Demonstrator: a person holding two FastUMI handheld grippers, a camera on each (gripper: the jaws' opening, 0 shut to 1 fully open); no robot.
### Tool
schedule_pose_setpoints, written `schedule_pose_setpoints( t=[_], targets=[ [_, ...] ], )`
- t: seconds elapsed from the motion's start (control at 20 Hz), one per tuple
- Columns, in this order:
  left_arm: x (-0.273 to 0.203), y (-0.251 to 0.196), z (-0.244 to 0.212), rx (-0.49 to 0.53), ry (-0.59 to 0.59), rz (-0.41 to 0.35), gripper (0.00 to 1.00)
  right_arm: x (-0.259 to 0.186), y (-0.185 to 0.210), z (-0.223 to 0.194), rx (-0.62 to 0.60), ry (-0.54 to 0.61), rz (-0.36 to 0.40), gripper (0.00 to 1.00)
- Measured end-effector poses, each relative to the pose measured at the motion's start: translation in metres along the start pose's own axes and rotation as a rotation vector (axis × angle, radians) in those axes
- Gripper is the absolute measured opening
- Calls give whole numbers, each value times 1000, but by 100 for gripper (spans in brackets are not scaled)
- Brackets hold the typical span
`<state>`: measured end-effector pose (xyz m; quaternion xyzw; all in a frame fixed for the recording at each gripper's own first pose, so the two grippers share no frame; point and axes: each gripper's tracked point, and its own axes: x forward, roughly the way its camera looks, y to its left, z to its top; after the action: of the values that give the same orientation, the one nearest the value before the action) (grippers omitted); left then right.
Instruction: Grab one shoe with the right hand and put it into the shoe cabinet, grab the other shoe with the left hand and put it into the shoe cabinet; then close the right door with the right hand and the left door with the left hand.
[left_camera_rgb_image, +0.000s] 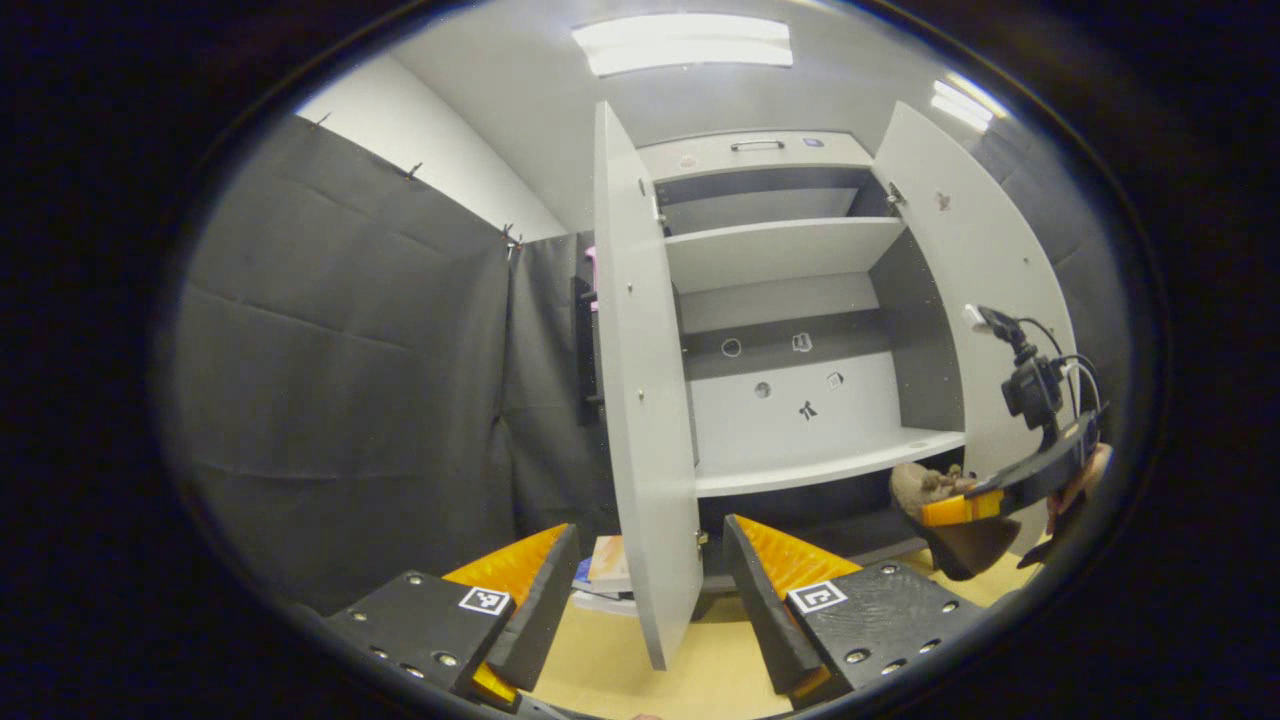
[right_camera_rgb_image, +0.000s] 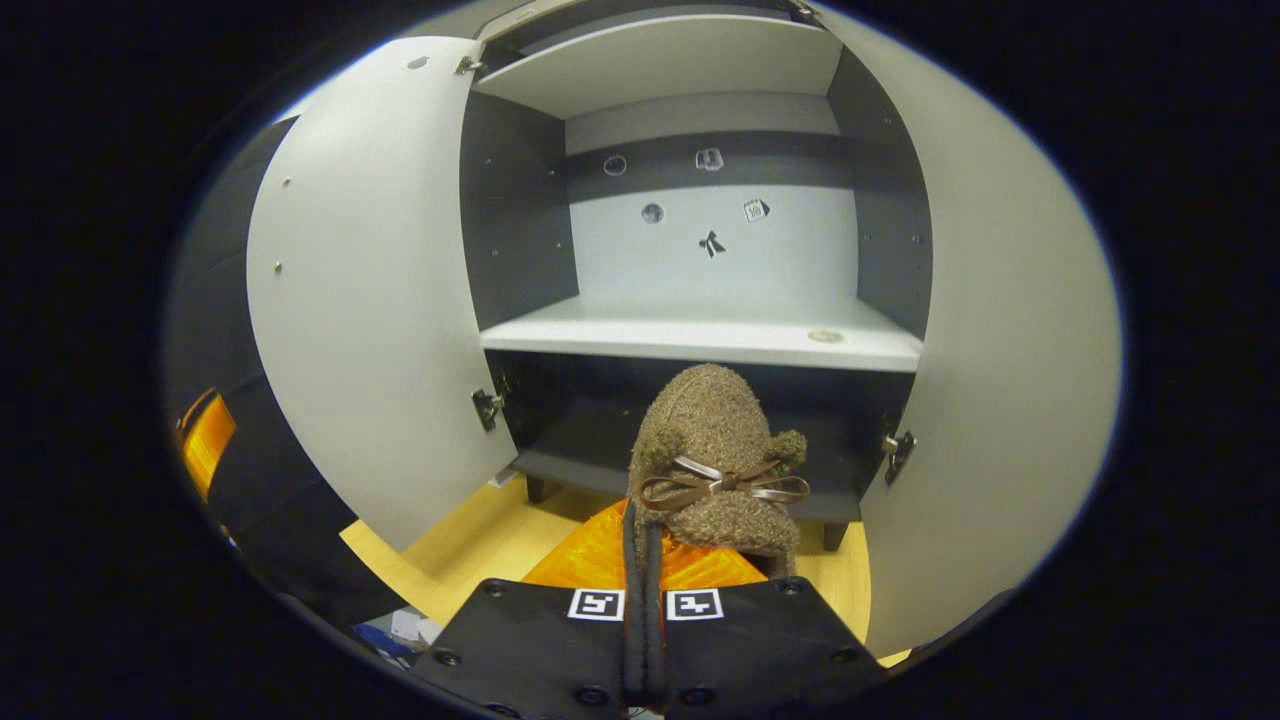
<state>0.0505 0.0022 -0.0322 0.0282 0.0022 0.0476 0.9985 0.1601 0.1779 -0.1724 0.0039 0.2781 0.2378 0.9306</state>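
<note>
A brown fuzzy shoe (right_camera_rgb_image: 712, 440) with a ribbon bow hangs heel-first in my right gripper (right_camera_rgb_image: 645, 535), which is shut on its heel. It hovers just in front of the cabinet's dark bottom compartment (right_camera_rgb_image: 590, 430), below the pale shelf (right_camera_rgb_image: 700, 340). Both doors stand wide: left door (right_camera_rgb_image: 370, 300), right door (right_camera_rgb_image: 990, 350). In the left gripper view the same shoe (left_camera_rgb_image: 925, 488) and the right gripper (left_camera_rgb_image: 975, 505) sit low at the right. My left gripper (left_camera_rgb_image: 648, 560) is open and holds nothing. The left door's edge (left_camera_rgb_image: 645, 400) stands straight ahead of it.
Pale shelves (left_camera_rgb_image: 780, 250) fill the open cabinet. A few flat book-like items (left_camera_rgb_image: 605, 570) lie on the wooden floor (left_camera_rgb_image: 620, 660) by the left door's foot. Black cloth wall (left_camera_rgb_image: 350, 400) closes the left side. Small objects (right_camera_rgb_image: 405, 625) lie on the floor at lower left.
</note>
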Motion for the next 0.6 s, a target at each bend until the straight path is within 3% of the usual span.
schedule_pose_setpoints(
  t=[0.05,0.1,0.15,0.2,0.3,0.35,0.4,0.45,0.55,0.6],
  targets=[
    [2,-4,-2,1,0,-15,84,-1,-1,12,-1,-19,-2,1],
    [5,-8,0,3,-7,-27,92,-1,-3,27,-2,-40,-5,1],
    [6,-10,0,4,-12,-37,92,1,-5,37,-4,-56,-11,1],
    [8,-13,0,1,-13,-48,85,3,-8,48,-9,-74,-16,1],
    [11,-22,-2,-14,-10,-67,85,7,-12,69,-15,-103,-26,5],
    [13,-25,-3,-22,-8,-74,92,12,-15,81,-15,-116,-32,0],
    [15,-28,-4,-27,-4,-82,92,19,-16,91,-17,-124,-36,1],
    [17,-31,-9,-31,3,-91,85,26,-19,102,-19,-130,-42,0],
    [22,-37,-15,-43,17,-122,84,38,-22,121,-19,-136,-48,0],
    [23,-40,-16,-48,14,-137,92,45,-25,133,-16,-146,-53,1]
  ],
)
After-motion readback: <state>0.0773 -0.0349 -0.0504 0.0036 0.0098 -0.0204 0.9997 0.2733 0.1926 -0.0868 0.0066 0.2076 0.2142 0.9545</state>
